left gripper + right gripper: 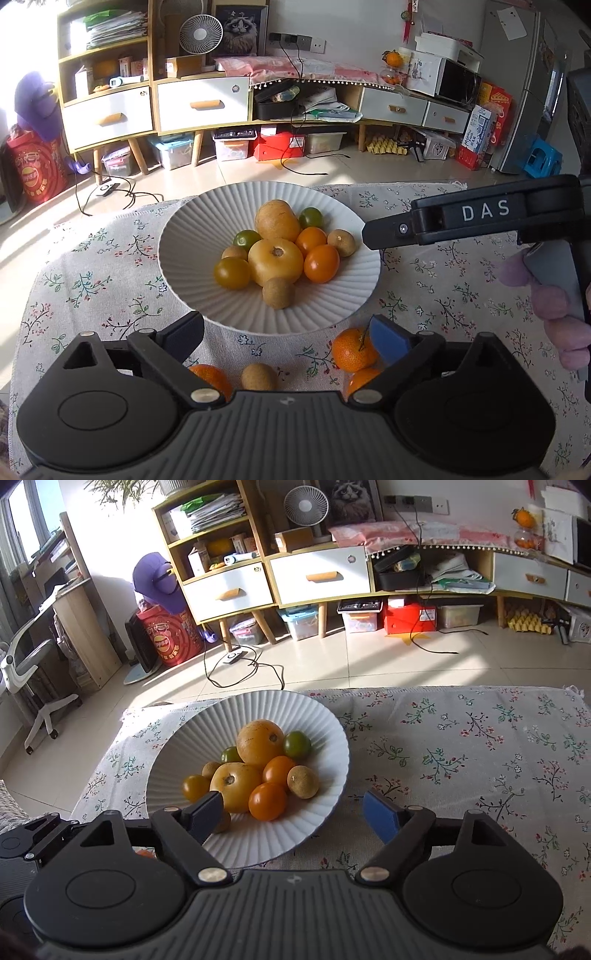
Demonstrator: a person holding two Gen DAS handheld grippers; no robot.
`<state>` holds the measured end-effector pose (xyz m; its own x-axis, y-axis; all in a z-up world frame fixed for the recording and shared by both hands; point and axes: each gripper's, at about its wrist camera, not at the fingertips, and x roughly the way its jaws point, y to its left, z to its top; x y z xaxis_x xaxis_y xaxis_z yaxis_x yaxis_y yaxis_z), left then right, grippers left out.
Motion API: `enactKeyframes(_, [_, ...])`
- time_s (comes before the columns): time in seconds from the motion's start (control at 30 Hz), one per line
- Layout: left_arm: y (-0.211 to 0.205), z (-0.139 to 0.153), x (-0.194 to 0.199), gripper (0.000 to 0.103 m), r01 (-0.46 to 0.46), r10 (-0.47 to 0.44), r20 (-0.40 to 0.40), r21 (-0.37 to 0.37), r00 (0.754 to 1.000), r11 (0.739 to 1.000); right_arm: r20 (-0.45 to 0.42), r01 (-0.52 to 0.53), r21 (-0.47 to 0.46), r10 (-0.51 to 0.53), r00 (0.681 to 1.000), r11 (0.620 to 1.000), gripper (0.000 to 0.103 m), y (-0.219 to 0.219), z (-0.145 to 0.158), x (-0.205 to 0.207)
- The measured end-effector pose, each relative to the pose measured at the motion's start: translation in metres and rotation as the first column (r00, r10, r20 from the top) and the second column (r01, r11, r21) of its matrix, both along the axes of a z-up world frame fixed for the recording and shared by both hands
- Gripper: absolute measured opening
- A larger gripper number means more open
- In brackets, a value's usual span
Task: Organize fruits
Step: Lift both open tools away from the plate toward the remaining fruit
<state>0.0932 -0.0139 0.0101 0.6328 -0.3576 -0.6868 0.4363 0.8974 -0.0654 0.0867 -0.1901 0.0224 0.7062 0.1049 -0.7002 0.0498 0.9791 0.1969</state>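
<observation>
A white ribbed bowl [184, 258] on the floral tablecloth holds several fruits: a big yellow tomato [275, 261], orange and green cherry tomatoes and brown longans. It shows too in the right wrist view [325, 734]. My left gripper [288, 338] is open and empty, just short of the bowl's near rim. Between and under its fingers lie a mandarin [352, 349], a second one [212, 378], a third [360, 380] and a longan [258, 376]. My right gripper [291, 814] is open and empty over the bowl's near right rim; it shows from the side in the left wrist view [373, 236].
The floral tablecloth [480, 746] covers the table; its far edge drops to a tiled floor. Beyond stand a shelf unit with drawers [199, 103], storage boxes and cables. A gloved hand [554, 306] holds the right gripper's handle.
</observation>
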Motion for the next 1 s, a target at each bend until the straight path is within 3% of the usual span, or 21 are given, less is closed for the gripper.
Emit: enactKeyframes(1.0, [0.036, -0.005, -0.038, 0.094, -0.031, 0.033, -0.051, 0.035, 0.998, 0.999, -0.077, -0.056, -0.052, 0.052, 0.996, 0.997, 0.088, 0.004, -0.010, -0.052])
